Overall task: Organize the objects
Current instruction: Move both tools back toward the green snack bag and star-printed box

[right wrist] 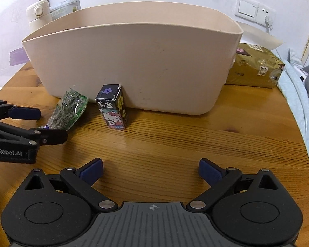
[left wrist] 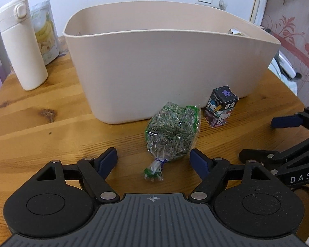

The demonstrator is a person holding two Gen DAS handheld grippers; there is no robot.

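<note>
1. Left hand-held gripper [left wrist: 153, 158] sits low over the tabletop [left wrist: 51, 127] with its fingers spread wide, nothing between the pads, and the tied end of the bag of green bits [left wrist: 171, 135] just in front of the gap.
2. Right hand-held gripper [right wrist: 150, 169] is spread apart too, empty, over bare wood.
3. The bag lies on its side, just in front of the beige bin [left wrist: 164, 70].
4. The little cartoon carton [right wrist: 113, 109] stands upright right beside the bag, close against the bin's front wall.
5. Further out: a white bottle [left wrist: 20, 45] and a snack pouch [left wrist: 46, 33] left of the bin, a gold pack [right wrist: 255, 70] on its right.
</note>
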